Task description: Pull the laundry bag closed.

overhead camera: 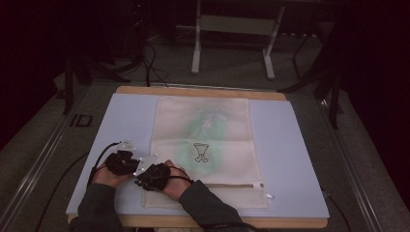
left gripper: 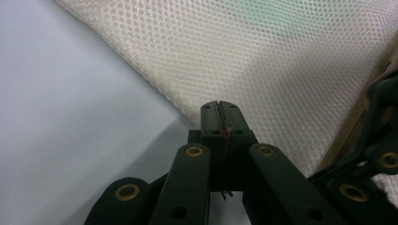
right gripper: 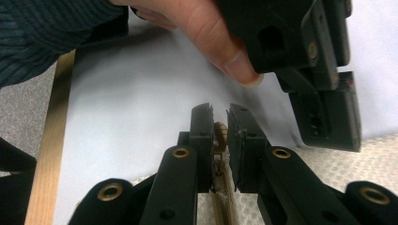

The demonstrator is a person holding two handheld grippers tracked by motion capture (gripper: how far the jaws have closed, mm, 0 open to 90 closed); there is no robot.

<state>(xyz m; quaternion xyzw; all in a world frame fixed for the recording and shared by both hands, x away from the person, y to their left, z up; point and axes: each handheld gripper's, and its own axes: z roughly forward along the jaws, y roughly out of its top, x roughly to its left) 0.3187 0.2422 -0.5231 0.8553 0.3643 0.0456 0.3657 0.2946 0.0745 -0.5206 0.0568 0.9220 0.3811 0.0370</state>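
From the high view we see a dim room: the far background and both sides sink into near black, while the pale blue mat [overhead camera: 290, 145] catches a soft, even light from above. The picture is grainy and a little soft, so the print on the mesh bag [overhead camera: 205, 140] looks hazy. In the left gripper view the mesh bag [left gripper: 263, 51] is crisp and brightly lit, while the near black links go soft. In the right gripper view we see the mat [right gripper: 131, 93] almost washed out and a blurred thumb [right gripper: 220, 42] casting a faint shadow.
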